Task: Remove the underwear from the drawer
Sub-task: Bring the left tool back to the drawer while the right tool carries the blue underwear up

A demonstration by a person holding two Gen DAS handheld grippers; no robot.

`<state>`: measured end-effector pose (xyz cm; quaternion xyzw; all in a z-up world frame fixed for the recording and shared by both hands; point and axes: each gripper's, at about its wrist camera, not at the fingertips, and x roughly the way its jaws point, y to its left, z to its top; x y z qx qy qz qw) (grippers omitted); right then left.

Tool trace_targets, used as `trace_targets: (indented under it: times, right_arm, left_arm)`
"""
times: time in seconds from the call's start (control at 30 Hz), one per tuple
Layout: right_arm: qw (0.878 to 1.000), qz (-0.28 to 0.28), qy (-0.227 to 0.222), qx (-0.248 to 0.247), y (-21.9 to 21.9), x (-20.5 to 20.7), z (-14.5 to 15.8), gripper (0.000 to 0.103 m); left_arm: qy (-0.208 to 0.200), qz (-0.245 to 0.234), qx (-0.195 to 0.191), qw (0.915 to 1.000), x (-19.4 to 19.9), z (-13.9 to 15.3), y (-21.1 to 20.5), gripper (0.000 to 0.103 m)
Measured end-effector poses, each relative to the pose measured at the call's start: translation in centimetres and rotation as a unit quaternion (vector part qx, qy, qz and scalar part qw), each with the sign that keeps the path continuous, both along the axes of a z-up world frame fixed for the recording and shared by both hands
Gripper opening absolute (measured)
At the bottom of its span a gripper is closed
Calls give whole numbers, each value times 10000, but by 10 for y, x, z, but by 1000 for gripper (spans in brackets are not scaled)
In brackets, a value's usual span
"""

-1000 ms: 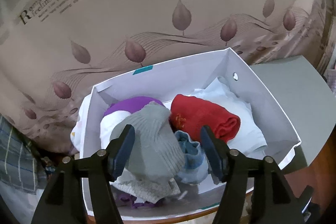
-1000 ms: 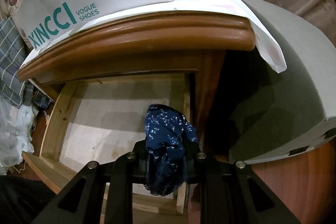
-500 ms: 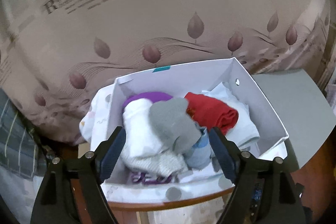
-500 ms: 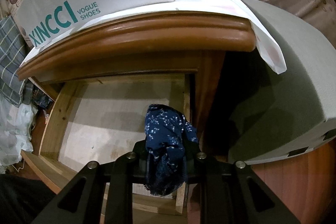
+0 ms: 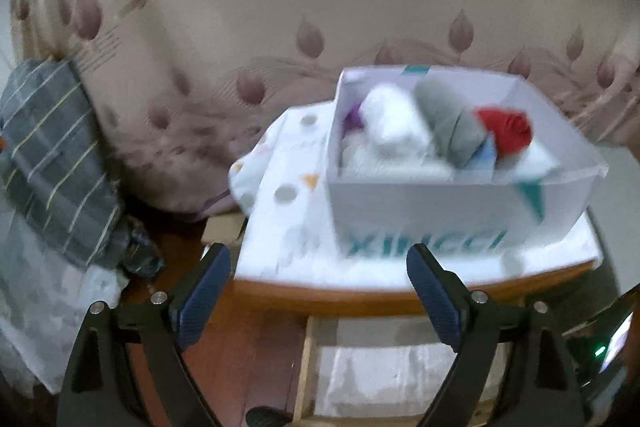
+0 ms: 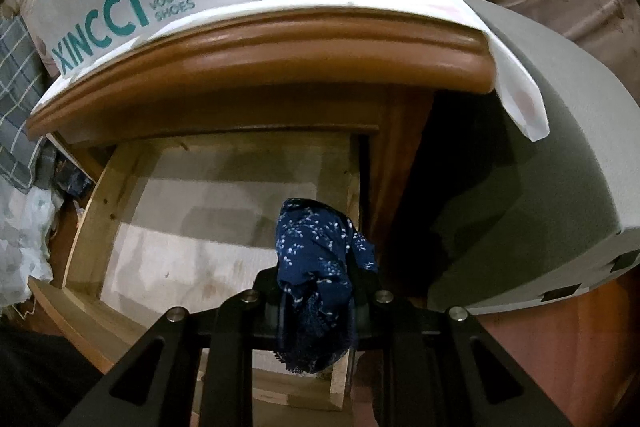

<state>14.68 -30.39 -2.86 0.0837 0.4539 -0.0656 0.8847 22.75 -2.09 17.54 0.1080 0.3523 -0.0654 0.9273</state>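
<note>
Right wrist view: my right gripper (image 6: 316,291) is pinched tight on the underwear (image 6: 320,267), a dark blue piece with small white flecks that bunches up above the fingers and hangs below them. It sits over the front right corner of the open drawer (image 6: 96,227), whose pale floor (image 6: 188,227) shows nothing else in it. To finish well I judge I should keep the pinch firm, lift straight until the hanging hem is above the drawer's right side wall (image 6: 352,187), and stay out from under the wooden top edge (image 6: 280,55) before swinging away. My left gripper (image 5: 316,291) is spread wide and holds nothing. Compared with a second ago, the right view is almost unchanged, the cloth in the same grasp. The left view has pulled back and swung left: the shoe box (image 5: 452,203) of rolled clothes, then between the fingers, now lies beyond them to the right, blurred, with the drawer showing below
</note>
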Motion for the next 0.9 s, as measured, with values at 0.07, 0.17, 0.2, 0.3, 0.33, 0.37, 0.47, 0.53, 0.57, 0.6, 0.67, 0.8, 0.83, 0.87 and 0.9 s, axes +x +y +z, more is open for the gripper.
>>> trace_targets:
  times: [0.07, 0.17, 0.2, 0.3, 0.33, 0.37, 0.47, 0.53, 0.57, 0.6, 0.67, 0.8, 0.83, 0.87, 0.9]
  right_arm:
    - [10000, 45, -3, -6, 2, 0, -1, 21]
    - [9999, 67, 26, -134, 5, 1, -2, 21]
    - [9998, 84, 19, -171, 6, 1, -2, 21]
    - [9996, 135, -100, -209, 9, -2, 1, 21]
    - [9996, 146, -143, -213, 10, -2, 3, 21]
    - [9996, 149, -169, -191, 10, -3, 3, 21]
    - [9993, 188, -203, -242, 12, -4, 4, 21]
    - [9986, 293, -255, -358, 15, -3, 7, 21]
    - [9983, 333, -302, -373, 17, -4, 10, 21]
    - [9981, 375, -330, -357, 18, -4, 12, 21]
    - [9978, 415, -368, -363, 20, -5, 17, 21]
    - [9981, 401, -278, -380, 21, -6, 21, 21]
    - [9982, 395, -236, -382, 22, -6, 22, 21]
    - [9980, 385, -240, -429, 22, -7, 24, 21]
    - [9979, 390, -239, -464, 24, -7, 26, 21]
  left_arm:
    - [126, 62, -30, 9999, -6, -24, 6, 88]
    - [176, 163, 35, 9997, -7, -51, 8, 88]
    - [143, 185, 105, 9997, -9, -59, 7, 88]
    - [86, 276, 313, 9991, -10, -85, 5, 88]
    - [117, 295, 301, 9990, -10, -93, 6, 88]
    - [179, 318, 241, 9990, -10, -101, 7, 88]
    - [378, 313, 150, 9987, -6, -117, 11, 88]
    - [310, 323, 286, 9986, -5, -123, 11, 88]
    - [268, 347, 341, 9985, -5, -125, 11, 88]
    - [275, 372, 359, 9983, -6, -127, 12, 88]
    - [447, 389, 216, 9980, -3, -130, 17, 88]
    - [604, 513, 54, 9968, 0, -133, 24, 88]
    - [583, 526, 117, 9968, -1, -134, 24, 88]
    - [568, 528, 138, 9969, -1, -134, 24, 88]
    - [553, 539, 137, 9969, -1, -133, 24, 88]
